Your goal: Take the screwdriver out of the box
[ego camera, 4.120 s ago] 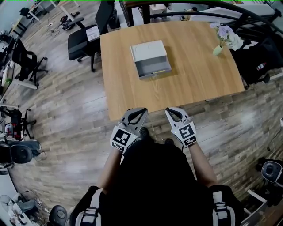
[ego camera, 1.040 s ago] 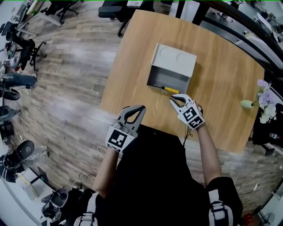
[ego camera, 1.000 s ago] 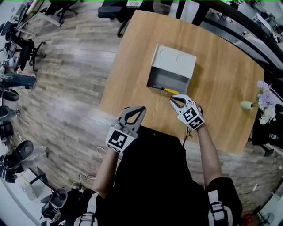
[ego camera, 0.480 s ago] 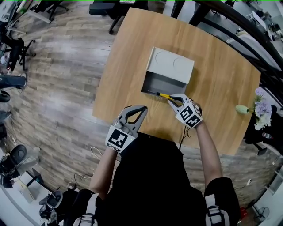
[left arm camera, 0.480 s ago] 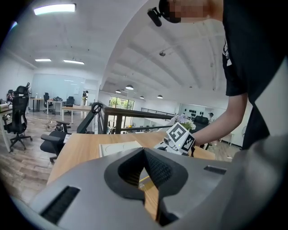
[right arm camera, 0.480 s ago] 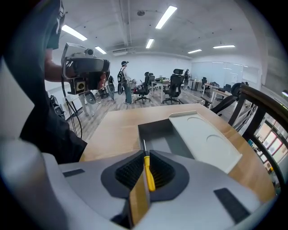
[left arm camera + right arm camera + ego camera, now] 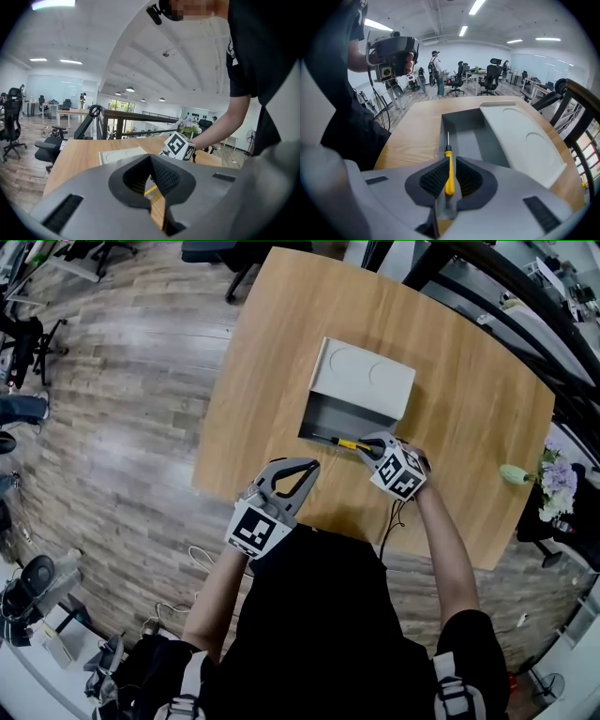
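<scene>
Right gripper is down at the near side of the open grey box, angled steeply toward the table. In the right gripper view I read its fingers as closed onto the yellow handle of the screwdriver: the ribbed pads press it from both sides, and the handle runs straight down the line between them. The dark collar and thin metal shaft stick out past the fingertips and point along the inside of the box, close beside the wall nearest me. I cannot tell whether the tool rests on the box floor or is raised off it. The pale lid lies flat on the far side of the tray, joined to it. Left gripper hangs over the table's near edge, apart from the box and to the left of the right one. Its fingers are together at the tips with nothing between them, and the left gripper view looks through the gap behind the pads to the tabletop and a sliver of yellow handle. A small vase of flowers stands at the table's right edge, well apart from the box.
</scene>
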Motion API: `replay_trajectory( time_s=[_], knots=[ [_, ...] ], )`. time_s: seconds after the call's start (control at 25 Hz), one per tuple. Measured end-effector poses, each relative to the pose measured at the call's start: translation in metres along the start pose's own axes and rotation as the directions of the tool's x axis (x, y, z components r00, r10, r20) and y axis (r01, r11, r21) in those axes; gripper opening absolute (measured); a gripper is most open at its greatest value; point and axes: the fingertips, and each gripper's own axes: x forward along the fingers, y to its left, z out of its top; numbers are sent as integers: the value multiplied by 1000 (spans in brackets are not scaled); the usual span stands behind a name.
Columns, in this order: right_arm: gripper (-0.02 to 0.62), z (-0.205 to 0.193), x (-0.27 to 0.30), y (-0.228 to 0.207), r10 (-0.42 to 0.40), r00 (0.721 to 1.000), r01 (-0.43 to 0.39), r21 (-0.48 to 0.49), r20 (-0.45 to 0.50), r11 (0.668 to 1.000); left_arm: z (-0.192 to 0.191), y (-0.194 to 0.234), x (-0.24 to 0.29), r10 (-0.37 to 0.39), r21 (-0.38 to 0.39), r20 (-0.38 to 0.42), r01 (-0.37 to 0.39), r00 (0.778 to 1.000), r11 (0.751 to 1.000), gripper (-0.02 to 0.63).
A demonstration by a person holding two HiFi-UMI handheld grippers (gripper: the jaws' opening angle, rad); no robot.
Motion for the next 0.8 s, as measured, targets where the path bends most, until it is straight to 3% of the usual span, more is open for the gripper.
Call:
replay_trajectory(
  time_s=[0.32, 0.44, 0.8],
  knots=[
    [63, -12, 18, 1, 104, 989, -108, -27, -107, 994, -5, 3, 1, -16, -20, 24, 16, 1000, 1000, 21],
    [123, -14, 20, -6, 107, 984, -113, -37, -139, 993, -7, 8, 2, -17, -25, 14, 18, 1000, 1000, 21],
    [133, -16, 28, -4, 112, 965, -146, -133, -236, 980, -8, 14, 8, -40, -35, 7, 40, 999, 999, 21]
  ],
)
